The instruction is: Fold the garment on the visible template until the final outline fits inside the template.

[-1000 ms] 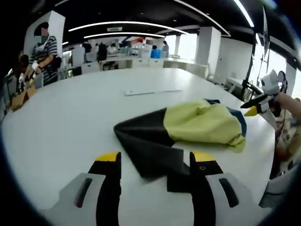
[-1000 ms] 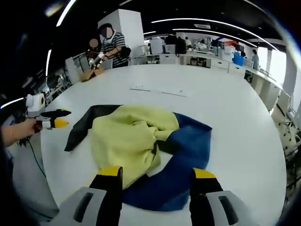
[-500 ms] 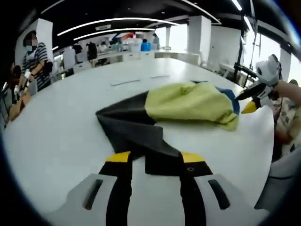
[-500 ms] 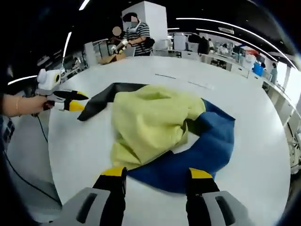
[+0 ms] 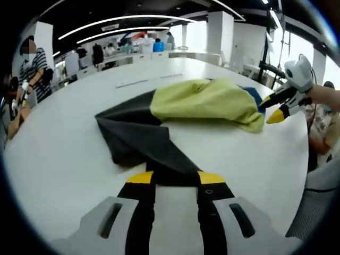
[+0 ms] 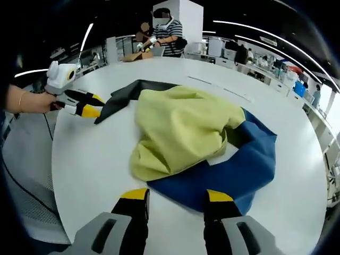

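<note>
— Where did we have the garment (image 6: pixel 191 138) at that point?

— It lay bunched near the middle of the white bench (image 5: pixel 64 154): yellow part heaped on top, the blue part (image 6: pixel 249 164) spread toward our right gripper (image 6: pixel 175 196), the black part (image 5: pixel 141 143) stretched toward our left gripper (image 5: pixel 175 178).

— And the jaws?

— On the left they stood apart with the black tip lying between them; we could not tell whether they had pinched it yet. On the right they were released, just short of the blue hem.

— How did we judge the step should go?

— We thought each gripper should take a single layer at an outer edge, low to the bench, then draw outward together so the heap flattened before any fold. Grabbing the yellow bulk would probably have dragged the lot.
</note>
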`<state>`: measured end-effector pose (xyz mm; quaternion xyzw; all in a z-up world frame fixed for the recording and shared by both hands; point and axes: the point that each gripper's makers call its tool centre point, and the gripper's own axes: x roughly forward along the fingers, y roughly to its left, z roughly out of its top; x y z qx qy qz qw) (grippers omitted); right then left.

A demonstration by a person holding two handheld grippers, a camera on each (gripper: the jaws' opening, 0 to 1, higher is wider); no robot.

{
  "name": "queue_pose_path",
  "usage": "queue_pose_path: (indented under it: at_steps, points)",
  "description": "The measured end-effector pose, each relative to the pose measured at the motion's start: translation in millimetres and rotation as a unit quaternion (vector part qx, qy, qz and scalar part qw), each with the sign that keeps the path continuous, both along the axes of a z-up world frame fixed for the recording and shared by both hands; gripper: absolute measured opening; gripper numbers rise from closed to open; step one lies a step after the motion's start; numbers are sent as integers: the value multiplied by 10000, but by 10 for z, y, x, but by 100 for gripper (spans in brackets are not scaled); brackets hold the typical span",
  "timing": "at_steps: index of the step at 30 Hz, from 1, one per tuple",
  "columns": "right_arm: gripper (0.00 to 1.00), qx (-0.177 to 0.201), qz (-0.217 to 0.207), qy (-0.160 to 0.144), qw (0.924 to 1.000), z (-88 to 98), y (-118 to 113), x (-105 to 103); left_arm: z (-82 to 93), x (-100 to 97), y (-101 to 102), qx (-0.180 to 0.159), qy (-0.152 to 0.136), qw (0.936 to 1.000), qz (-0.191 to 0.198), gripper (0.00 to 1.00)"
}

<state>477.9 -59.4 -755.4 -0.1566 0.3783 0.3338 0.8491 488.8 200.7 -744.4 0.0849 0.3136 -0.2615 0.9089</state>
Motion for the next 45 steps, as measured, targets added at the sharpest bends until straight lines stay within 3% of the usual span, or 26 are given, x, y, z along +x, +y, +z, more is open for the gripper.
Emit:
queue_pose_path:
  at_steps: [4,6,7,9,13,16,18,23,26,28,31,39,45]
  points:
    - [30,-59,-39,-54,10000,-23,-27,17,7,-17,-57,-132,43,9999,8,28]
    - [29,-44,-55,-63,10000,-26,-24,26,31,-25,-170,-489,58,9988,25,29]
    - [27,-40,-56,-88,9999,-22,-22,33,33,-28,-183,-507,47,9987,-6,31]
    - [21,-54,-67,-160,9998,-14,-26,55,-53,-59,-207,-216,144,9996,-133,30]
    - [13,-88,-103,-220,9997,-8,-51,75,-57,-17,-223,-303,135,9994,-13,22]
    - [5,-129,-174,-283,9994,-9,-87,99,-64,37,-174,1,-34,9999,-136,8]
    - [0,-81,-256,-297,9992,-4,-110,115,-71,44,-169,-344,181,9992,125,2]
    - [0,96,-376,-199,9990,2,-122,111,-42,40,-93,-321,239,9991,166,2]
    - [0,43,-345,-262,9991,36,-135,100,67,26,-61,-438,198,9987,183,2]
    - [0,73,-337,-331,9989,106,-139,98,180,16,-40,-434,103,9989,130,2]
    - [0,61,-388,-452,9982,220,-182,110,276,3,35,-134,-16,9999,-88,1]
    - [0,172,-961,-1077,9894,716,-485,275,700,9,242,-398,-211,9990,51,2]
    - [0,355,-1607,-1486,9751,1140,-860,402,966,-1,403,-596,-348,9974,191,1]
